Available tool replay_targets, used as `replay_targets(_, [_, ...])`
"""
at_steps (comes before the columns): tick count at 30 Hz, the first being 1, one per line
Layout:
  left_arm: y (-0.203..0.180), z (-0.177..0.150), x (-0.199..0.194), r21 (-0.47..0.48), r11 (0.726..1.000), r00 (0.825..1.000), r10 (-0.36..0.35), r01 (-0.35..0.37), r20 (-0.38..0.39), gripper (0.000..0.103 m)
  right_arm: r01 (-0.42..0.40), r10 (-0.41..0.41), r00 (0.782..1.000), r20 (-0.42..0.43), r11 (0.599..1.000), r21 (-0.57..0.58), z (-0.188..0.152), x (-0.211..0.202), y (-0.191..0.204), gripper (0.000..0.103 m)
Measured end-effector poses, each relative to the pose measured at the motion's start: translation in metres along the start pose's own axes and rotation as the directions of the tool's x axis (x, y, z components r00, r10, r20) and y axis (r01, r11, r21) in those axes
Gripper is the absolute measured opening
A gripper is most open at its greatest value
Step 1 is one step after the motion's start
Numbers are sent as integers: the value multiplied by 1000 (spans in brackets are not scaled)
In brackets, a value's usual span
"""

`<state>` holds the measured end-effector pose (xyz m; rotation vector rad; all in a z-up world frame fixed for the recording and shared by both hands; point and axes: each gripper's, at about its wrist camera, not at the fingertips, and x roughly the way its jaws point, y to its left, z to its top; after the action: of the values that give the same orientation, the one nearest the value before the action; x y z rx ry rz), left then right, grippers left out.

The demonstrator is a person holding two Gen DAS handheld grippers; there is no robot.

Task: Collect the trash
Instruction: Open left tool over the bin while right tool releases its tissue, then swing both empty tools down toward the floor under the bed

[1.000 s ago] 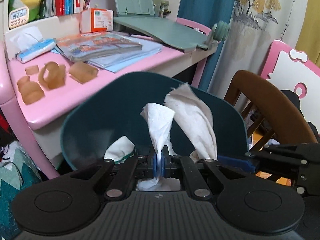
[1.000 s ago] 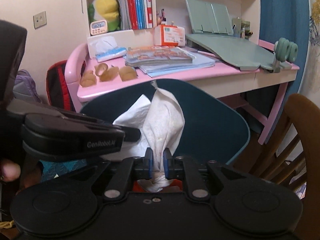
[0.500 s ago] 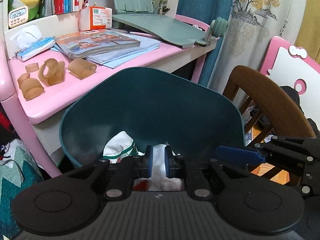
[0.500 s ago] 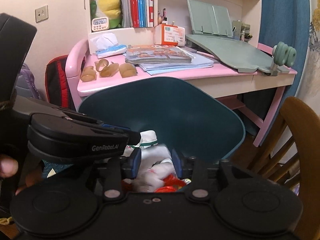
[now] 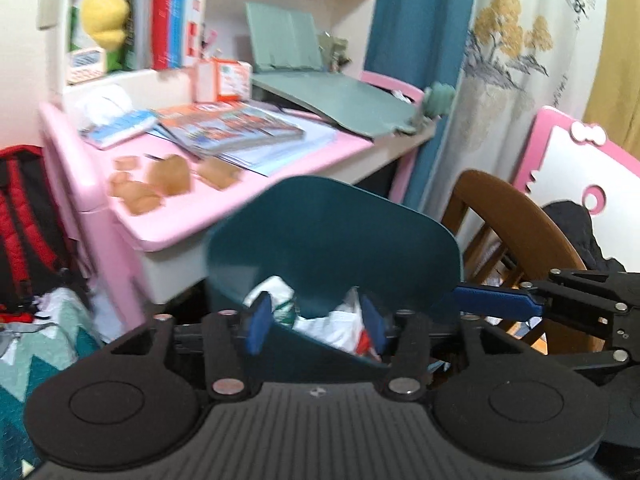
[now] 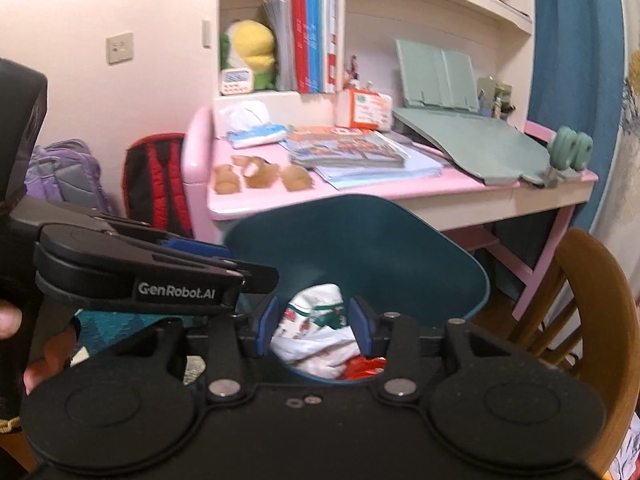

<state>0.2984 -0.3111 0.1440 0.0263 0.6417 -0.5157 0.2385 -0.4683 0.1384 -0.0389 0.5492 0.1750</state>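
We hold our left gripper point(image 5: 314, 326) and right gripper point(image 6: 316, 326) over the teal bin point(image 6: 400, 240); both jaws have just been opening and now stand apart with nothing gripped. The crumpled tissues point(image 6: 316, 336) lie inside the bin beside red wrappers point(image 6: 360, 368). Beyond it we see the pink desk point(image 6: 400, 192) with brown pieces point(image 6: 260, 176), books point(image 6: 344, 148) and a tissue pack point(image 6: 256, 136).

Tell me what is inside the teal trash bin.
Inside the teal trash bin lie crumpled white tissues, a white wrapper with green and red print and something red. Anything deeper is hidden by the trash and the gripper bodies.
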Motion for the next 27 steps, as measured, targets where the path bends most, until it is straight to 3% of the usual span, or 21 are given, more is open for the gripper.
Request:
replay_targets(7, [32, -15, -52, -34, 998, 998, 48, -47, 44, 64, -86, 88, 995, 37, 995, -48, 4, -23, 39, 42])
replay_targets(9, [42, -22, -68, -40, 997, 996, 71, -69, 58, 70, -115, 117, 992, 46, 992, -57, 6, -28, 52, 43])
replay_targets(16, [81, -50, -123, -73, 988, 986, 144, -137, 89, 73, -235, 239, 970, 48, 968, -86, 6, -34, 102, 48])
replay_targets(22, [123, -83, -169, -105, 972, 969, 221, -210, 106, 81, -351, 356, 934, 31, 930, -108, 1, -31, 150, 50])
replay_targets(27, [158, -119, -210, -143, 947, 945, 306, -288, 119, 83, -464, 471, 882, 4, 871, -162, -5, -24, 202, 50])
